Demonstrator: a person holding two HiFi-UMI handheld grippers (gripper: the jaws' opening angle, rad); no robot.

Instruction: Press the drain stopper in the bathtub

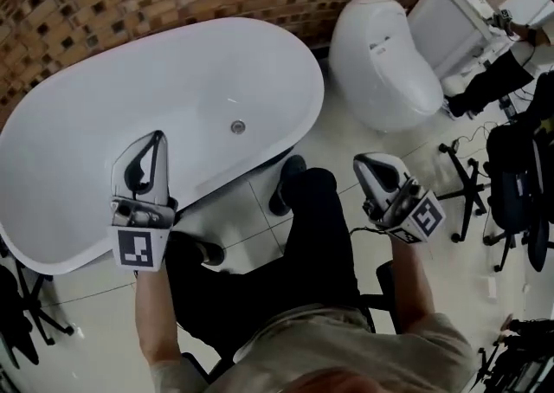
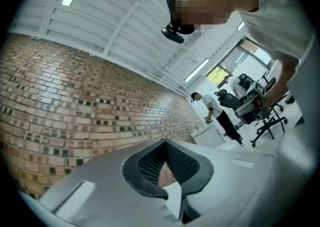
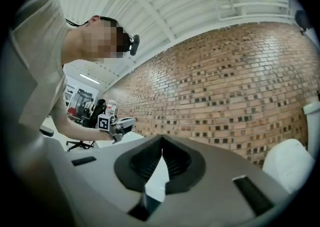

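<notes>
With jaws pressed together and empty, the left gripper (image 1: pixel 157 136) and right gripper (image 1: pixel 360 160) hang well short of the bathtub's (image 1: pixel 104 106) drain stopper (image 1: pixel 238 127), probably readied as blunt pressing tips.

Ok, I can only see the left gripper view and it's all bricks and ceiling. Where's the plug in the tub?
Observer: The head view shows the drain stopper on the bottom of the bathtub, toward its right end.
Operator: Is my gripper touching it?
Observer: No. The left gripper shows over the tub's near side, and the stopper lies apart from it, off to its right.
Operator: And where's the other gripper?
Observer: The right gripper is outside the tub, over the tiled floor.
</notes>
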